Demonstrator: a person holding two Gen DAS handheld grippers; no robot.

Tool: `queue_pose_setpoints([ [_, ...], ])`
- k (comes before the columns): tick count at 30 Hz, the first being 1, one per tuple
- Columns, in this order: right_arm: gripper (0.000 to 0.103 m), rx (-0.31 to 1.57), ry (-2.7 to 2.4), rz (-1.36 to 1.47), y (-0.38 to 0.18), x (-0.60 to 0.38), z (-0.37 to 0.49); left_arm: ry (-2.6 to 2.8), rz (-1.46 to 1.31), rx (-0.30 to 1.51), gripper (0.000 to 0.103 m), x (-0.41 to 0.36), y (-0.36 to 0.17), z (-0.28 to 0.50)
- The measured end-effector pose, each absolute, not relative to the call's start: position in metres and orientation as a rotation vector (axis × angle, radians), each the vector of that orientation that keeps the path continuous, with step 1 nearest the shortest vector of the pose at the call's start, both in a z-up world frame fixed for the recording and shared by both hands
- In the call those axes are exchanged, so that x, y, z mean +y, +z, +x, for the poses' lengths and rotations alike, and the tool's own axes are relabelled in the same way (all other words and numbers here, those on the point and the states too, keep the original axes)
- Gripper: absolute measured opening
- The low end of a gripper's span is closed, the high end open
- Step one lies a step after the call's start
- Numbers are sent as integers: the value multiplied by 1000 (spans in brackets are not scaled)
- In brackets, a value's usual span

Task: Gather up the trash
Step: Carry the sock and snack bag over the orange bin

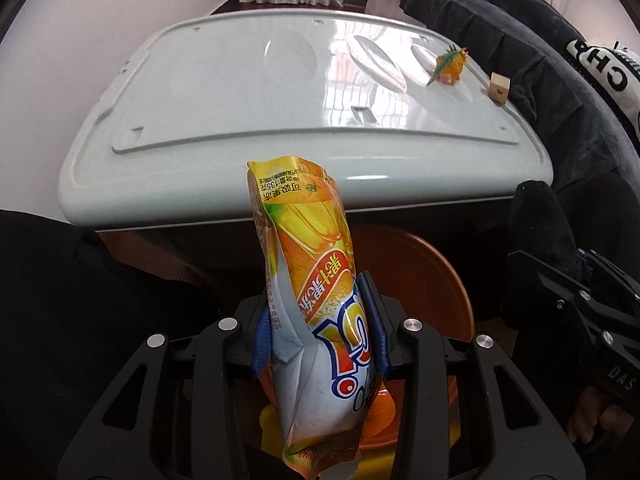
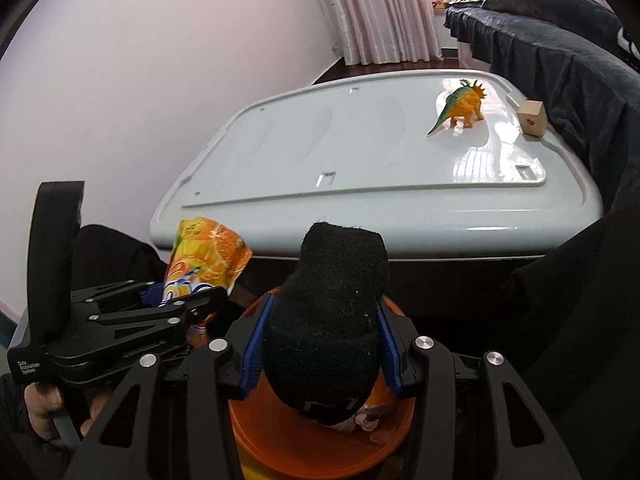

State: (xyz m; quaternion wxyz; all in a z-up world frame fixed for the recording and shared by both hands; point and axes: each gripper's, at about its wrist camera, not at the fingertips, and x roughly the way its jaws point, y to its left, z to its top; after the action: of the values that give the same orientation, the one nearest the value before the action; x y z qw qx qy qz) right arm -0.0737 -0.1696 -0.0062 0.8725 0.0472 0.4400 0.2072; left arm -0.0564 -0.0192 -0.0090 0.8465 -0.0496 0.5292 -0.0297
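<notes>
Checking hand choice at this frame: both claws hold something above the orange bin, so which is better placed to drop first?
Probably right: its claw holds the black sock directly over the orange bin. The left claw's snack bag hangs near the rim.

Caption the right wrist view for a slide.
Right gripper clamps a black knitted sock above the orange plastic bin.

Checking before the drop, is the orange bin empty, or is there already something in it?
Not empty. In the right wrist view the orange bin already holds pale crumpled scraps under the black sock; how full it is cannot be told.
</notes>
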Motion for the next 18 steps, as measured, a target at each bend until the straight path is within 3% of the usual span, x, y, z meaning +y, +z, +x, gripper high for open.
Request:
queue_pose_setpoints([
  [18, 47, 940, 441, 95, -8, -169, -74, -67, -112, 1149, 38, -18, -12, -54],
])
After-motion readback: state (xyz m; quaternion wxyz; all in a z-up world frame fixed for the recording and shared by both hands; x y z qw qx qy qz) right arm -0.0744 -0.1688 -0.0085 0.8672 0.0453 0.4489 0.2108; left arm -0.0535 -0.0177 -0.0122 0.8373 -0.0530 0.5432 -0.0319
